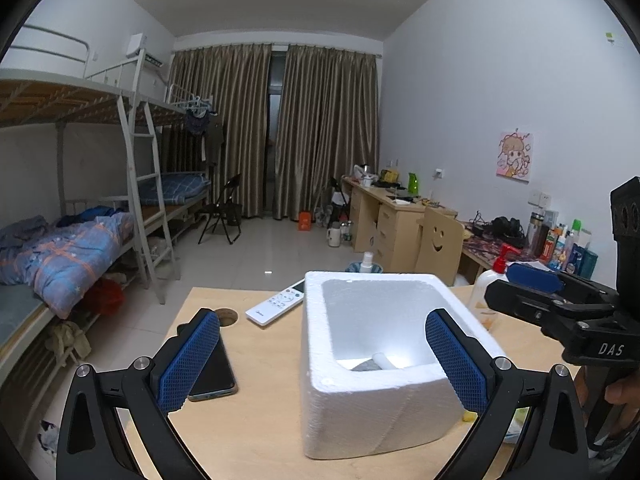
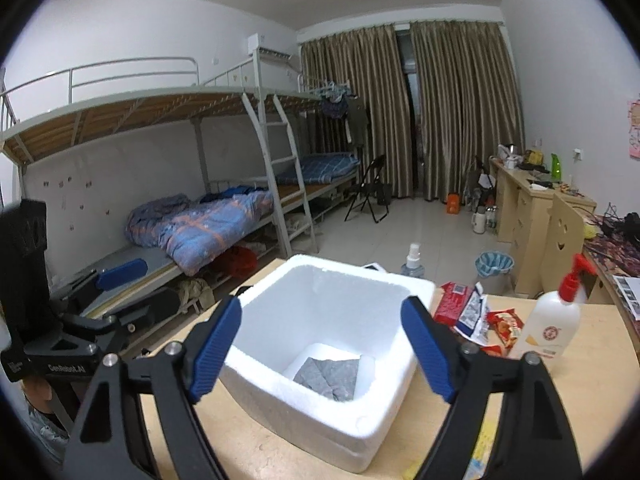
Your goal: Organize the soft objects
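Note:
A white foam box (image 1: 316, 320) stands open-topped on the wooden table (image 1: 248, 432). A folded grey cloth (image 2: 328, 376) lies flat on its floor; the left wrist view shows only an edge of the cloth (image 1: 366, 366) beside a small white roll (image 1: 384, 360). My left gripper (image 1: 322, 344) is open at the box's near left corner, with nothing between its blue pads. My right gripper (image 2: 322, 308) is open over the box's mouth, empty, its fingers either side of the opening. Each gripper also shows in the other view: the right gripper (image 1: 516, 286) and the left gripper (image 2: 140, 286).
A dark phone (image 1: 212, 368) and a white remote (image 1: 276, 304) lie left of the box, near a round hole (image 1: 226, 314) in the table. Right of it are snack packets (image 2: 472, 312) and a red-topped pump bottle (image 2: 548, 328). A spray bottle (image 2: 414, 264) stands behind.

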